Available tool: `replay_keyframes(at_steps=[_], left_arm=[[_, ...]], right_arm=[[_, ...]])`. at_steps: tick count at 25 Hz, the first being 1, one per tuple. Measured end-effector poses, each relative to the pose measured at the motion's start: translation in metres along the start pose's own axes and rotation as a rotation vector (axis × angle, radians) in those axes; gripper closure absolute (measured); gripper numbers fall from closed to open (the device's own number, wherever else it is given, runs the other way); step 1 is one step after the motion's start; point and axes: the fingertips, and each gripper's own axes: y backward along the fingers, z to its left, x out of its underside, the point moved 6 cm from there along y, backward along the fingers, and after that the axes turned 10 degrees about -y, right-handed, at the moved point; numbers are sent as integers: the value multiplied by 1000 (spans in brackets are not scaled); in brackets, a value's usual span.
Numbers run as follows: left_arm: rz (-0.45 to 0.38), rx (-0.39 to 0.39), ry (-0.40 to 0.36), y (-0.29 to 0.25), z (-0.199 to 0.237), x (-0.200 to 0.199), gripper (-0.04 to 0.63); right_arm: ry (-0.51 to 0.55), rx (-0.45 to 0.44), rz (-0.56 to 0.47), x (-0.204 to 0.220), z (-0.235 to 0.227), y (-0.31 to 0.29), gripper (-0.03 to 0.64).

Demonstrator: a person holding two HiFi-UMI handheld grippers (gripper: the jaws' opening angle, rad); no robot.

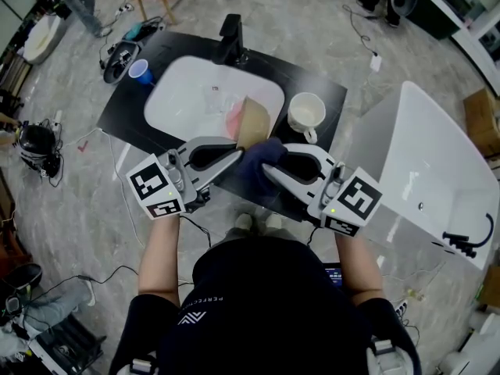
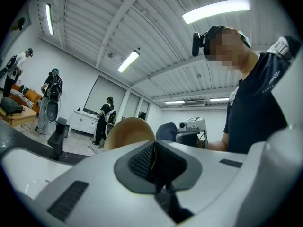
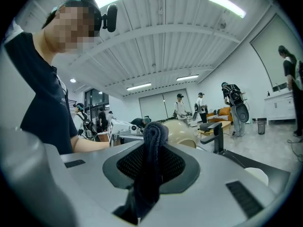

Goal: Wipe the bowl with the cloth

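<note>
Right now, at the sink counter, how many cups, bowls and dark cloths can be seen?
Cups: 2, a blue cup and a white mug
Bowls: 1, the tan bowl
Dark cloths: 1, the dark cloth
Total: 4

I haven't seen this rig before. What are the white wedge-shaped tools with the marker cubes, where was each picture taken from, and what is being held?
There is no robot here. A person holds a white claw tool in each hand. The head view looks down from a camera on the person's head. The other two cameras ride on the claws and look along their jaws. The left claw is shut on the rim of a tan round bowl. The right claw is shut on a dark blue cloth. Below them are a white sink set in a black counter, a black tap, a white mug and a blue cup.
</note>
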Motion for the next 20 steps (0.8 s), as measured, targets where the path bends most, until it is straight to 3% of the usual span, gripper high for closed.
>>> replay_keyframes(at_steps=[12,17,20], left_arm=[[34,9,36,8,-9,18,580],[113,-52,20,13,-3,35,580],[115,-91,30,12,-2,39,580]], right_arm=[[34,29,-7,-5,4,7,528],[19,30,-72,-16,0,16,528],[26,26,-102,-23,2,22,528]])
